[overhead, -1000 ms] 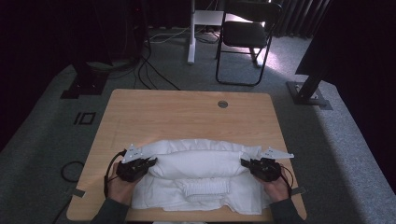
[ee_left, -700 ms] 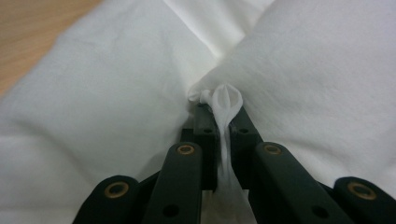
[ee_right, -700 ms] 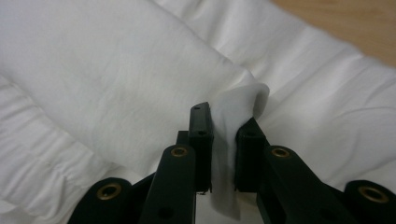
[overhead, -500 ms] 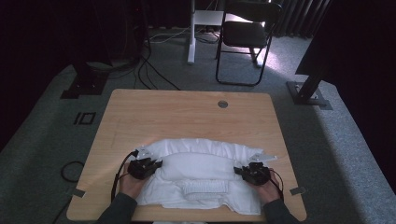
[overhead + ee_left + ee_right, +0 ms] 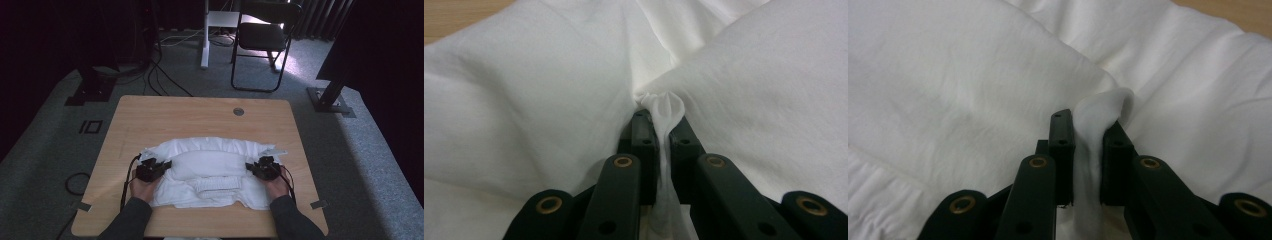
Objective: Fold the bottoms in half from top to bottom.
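White cloth all over the near half of the wooden table (image 5: 150, 117), and that was a garment (image 5: 210, 162), bunched and partly folded, with a ribbed band near the person's edge. Both hands were on it! The left gripper (image 5: 159, 165) sat at the garment's left side, jaws pointing inward across the fabric, and in the left gripper view its jaws were closed tight on a pinched ridge of the garment (image 5: 663, 107), fabric squeezed into a thin pleat between the pads. Over on the other side, the right gripper (image 5: 255, 169) mirrored it at the garment's right side, aimed inward too. In the right gripper view the jaws clamped a thicker fold of the garment (image 5: 1098, 117), a puff of cloth bulging above the tips. A strip of bare table (image 5: 1243, 12) showed at the top corner. Beyond the far edge, a black chair (image 5: 262, 37) stood on the grey carpet.
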Demonstrator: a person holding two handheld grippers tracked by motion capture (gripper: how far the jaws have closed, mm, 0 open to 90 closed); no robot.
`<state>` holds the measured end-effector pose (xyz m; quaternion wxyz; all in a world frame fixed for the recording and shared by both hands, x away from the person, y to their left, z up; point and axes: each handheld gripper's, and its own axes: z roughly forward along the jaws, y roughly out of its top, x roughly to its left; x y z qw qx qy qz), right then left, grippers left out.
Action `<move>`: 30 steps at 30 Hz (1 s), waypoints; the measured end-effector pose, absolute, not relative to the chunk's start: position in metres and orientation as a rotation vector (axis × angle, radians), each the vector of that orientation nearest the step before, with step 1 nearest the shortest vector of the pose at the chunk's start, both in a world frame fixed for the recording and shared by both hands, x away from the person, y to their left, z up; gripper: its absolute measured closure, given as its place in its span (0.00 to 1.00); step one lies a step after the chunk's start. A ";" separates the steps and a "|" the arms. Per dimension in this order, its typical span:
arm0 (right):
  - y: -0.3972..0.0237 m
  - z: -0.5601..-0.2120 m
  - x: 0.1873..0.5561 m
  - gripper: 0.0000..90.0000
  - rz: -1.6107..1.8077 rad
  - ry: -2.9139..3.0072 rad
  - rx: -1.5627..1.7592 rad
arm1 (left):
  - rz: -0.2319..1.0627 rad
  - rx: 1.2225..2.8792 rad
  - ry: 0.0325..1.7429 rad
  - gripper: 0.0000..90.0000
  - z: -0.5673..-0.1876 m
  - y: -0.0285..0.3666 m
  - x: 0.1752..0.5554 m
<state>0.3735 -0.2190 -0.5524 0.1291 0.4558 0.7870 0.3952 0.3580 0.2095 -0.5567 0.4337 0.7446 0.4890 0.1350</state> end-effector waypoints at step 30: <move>-0.235 -0.491 0.392 0.91 1.295 2.058 1.265 | 0.479 1.664 1.070 0.98 -0.460 0.224 0.381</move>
